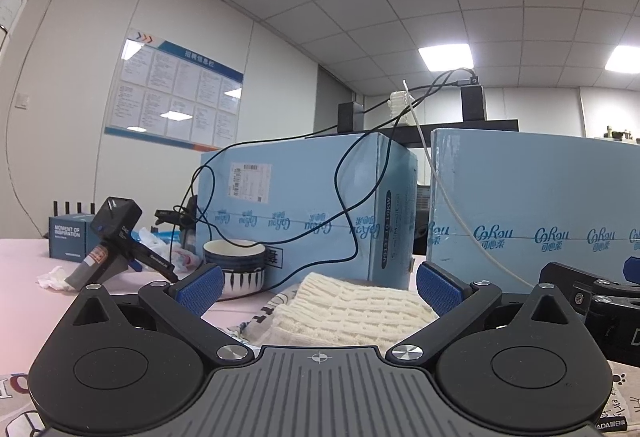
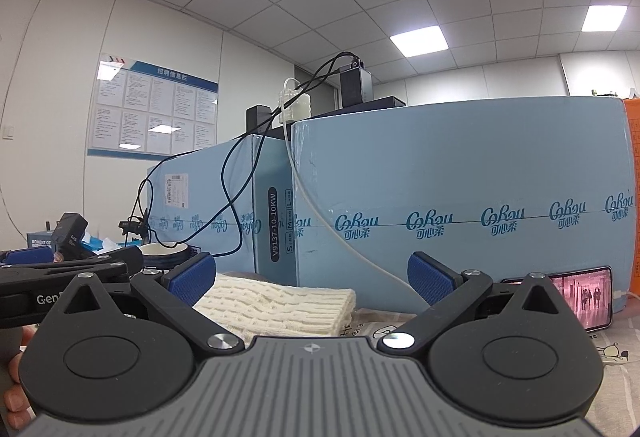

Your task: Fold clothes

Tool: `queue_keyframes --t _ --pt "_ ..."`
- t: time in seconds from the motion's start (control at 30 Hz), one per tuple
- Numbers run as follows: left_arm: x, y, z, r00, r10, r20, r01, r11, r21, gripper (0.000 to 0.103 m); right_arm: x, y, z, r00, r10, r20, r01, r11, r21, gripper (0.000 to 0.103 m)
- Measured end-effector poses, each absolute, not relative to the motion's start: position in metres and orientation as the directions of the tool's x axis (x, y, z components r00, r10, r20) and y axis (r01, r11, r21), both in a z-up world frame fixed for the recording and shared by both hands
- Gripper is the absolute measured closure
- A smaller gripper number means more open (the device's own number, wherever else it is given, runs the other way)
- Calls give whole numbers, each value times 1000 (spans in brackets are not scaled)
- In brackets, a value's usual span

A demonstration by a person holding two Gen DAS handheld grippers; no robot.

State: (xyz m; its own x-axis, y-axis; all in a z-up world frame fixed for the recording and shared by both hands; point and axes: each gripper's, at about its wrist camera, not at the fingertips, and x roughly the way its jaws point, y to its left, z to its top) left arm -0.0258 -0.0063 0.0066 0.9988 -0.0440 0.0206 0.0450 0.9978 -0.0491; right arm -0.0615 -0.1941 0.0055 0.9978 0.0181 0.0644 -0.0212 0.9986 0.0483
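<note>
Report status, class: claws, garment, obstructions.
Left claw open, right claw open, both empty. Cream knit garment lies folded on cloth. Blue boxes close behind; black cable dangling nearby.

Two tall pale-blue cardboard boxes (image 2: 460, 193) wall off the far side just behind the folded cream knit garment (image 2: 280, 303), a dangling black cable (image 1: 344, 221) crosses them, and a blue-and-white ceramic bowl (image 1: 236, 267) blocks the left.

The notice board (image 1: 176, 93) text is too small to read; the phone (image 2: 588, 297) sits partly hidden.
</note>
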Motion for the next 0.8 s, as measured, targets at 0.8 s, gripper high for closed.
queue_keyframes --t 0.8 --pt "-25 -7 7 999 -46 22 47 998 -49 0 -61 -195 6 998 19 58 -21 999 48 0"
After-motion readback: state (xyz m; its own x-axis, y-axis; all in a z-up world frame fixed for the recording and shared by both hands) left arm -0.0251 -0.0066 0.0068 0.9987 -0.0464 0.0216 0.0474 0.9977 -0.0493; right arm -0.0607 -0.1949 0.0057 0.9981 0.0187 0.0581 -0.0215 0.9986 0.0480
